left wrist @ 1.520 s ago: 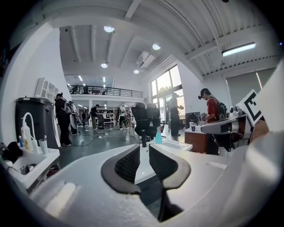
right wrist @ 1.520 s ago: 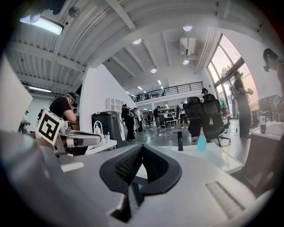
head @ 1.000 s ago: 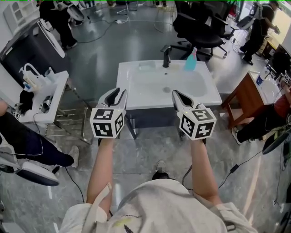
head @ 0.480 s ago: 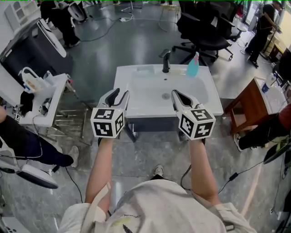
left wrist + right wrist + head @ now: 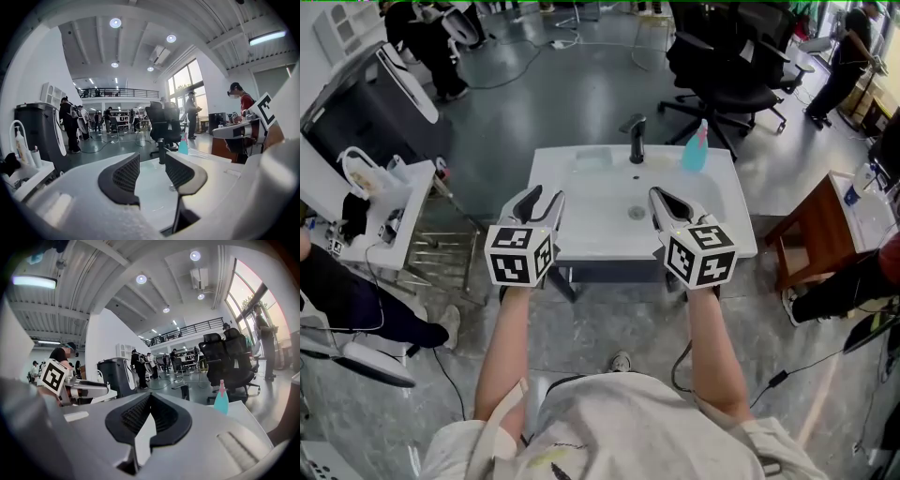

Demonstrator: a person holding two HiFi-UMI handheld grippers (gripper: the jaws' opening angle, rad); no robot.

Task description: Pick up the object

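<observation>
A teal spray bottle [image 5: 695,150] with a pink top stands at the back right corner of a white sink [image 5: 598,223], right of the black faucet [image 5: 636,139]. My left gripper [image 5: 544,199] hovers over the sink's front left edge; its jaws have just been opening, stand open, and hold nothing. My right gripper [image 5: 662,197] hangs over the front right part of the basin, shut and empty. Both are well short of the bottle. The bottle [image 5: 183,145] shows beyond the left gripper [image 5: 152,169]. It [image 5: 221,400] stands right of the right gripper [image 5: 149,399].
Black office chairs [image 5: 727,56] stand behind the sink. A wooden table [image 5: 825,220] is at the right, a white cart [image 5: 370,202] with bottles and a black machine [image 5: 361,103] at the left. A seated person's legs [image 5: 347,295] are at the near left; other people stand farther off.
Both grippers have advanced toward the sink, which now lies lower and nearer in the head view. The left gripper's jaws have spread wider.
</observation>
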